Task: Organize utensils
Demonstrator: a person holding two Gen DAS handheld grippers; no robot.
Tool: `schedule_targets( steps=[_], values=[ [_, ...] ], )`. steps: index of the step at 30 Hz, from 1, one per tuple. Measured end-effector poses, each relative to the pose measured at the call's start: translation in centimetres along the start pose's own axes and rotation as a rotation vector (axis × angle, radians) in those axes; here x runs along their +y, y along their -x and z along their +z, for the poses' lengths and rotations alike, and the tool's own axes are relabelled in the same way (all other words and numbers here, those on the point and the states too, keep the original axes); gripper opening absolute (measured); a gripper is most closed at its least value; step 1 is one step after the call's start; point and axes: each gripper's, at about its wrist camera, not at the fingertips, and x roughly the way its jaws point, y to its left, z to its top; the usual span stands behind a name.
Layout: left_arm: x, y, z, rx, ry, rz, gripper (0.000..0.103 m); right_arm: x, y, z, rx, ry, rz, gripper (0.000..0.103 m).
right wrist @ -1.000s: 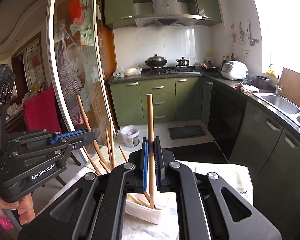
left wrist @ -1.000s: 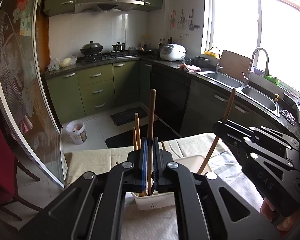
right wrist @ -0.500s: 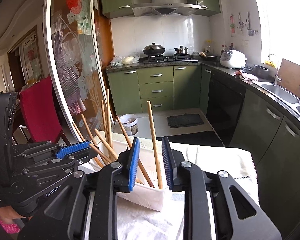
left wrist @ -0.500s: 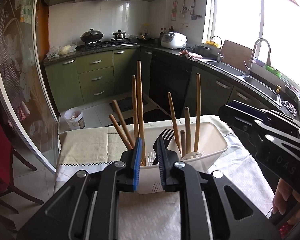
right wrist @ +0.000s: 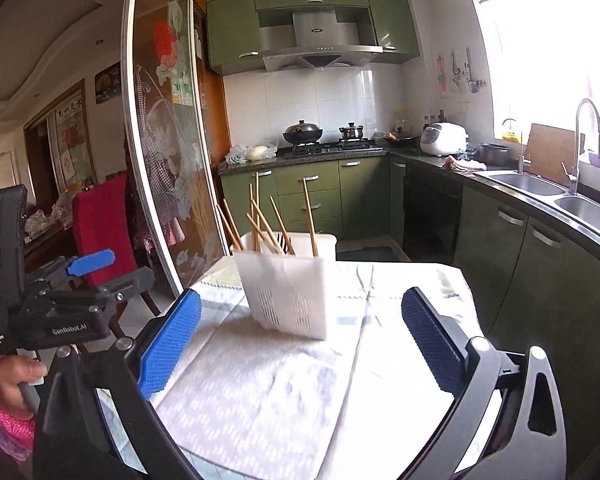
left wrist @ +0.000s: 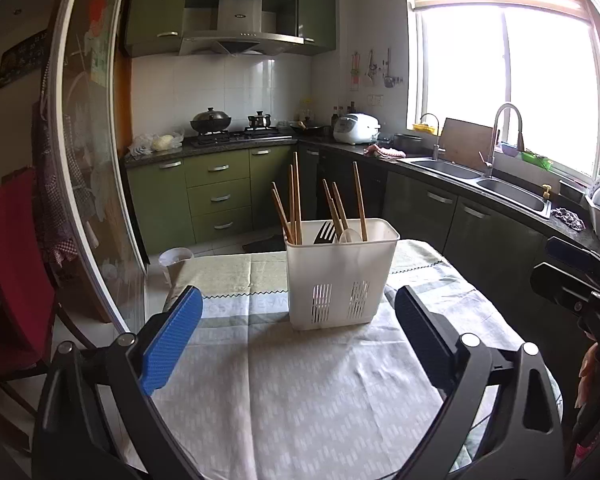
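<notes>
In the caddy (left wrist: 340,276), both chopsticks (left wrist: 358,202) released.

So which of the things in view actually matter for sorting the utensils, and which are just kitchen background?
Part of the job:
white plastic utensil caddy
wooden chopsticks
black fork
white spoon

Just lying about:
white rice cooker
black lidded wok
steel double sink
red chair

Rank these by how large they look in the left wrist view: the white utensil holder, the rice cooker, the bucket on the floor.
1. Utensil holder, by far the largest; it is also nearest the camera, which inflates it.
2. and 3. Rice cooker and bucket: they look alike in size, and the table hides part of the bucket, so no ranking.
</notes>
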Motion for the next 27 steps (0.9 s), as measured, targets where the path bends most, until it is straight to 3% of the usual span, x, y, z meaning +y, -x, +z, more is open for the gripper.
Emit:
schedule_targets(
  steps=[5, 11, 17, 27],
  values=[
    [-0.7, 5.5, -2.2, -0.041, 0.028, 0.043, 0.096, 1.6, 6.5, -4.0, -0.048, -0.002, -0.041, 0.099],
    [-0.2, 9.3, -3.3, -0.039, 0.063, 0.07, 0.096, 2.7, 11.2, -5.7, -0.092, 0.029, -0.079, 0.099],
    [0.7, 9.4, -3.9, 0.006, 0.084, 0.102, 0.096, 2.3, 11.8, -6.3, -0.085, 0.019, -0.079, 0.099],
    [0.1, 9.8, -4.3, 0.017, 0.081, 0.08, 0.096, 1.1, 11.4, -6.0, -0.08, -0.004, -0.107, 0.099]
  ],
)
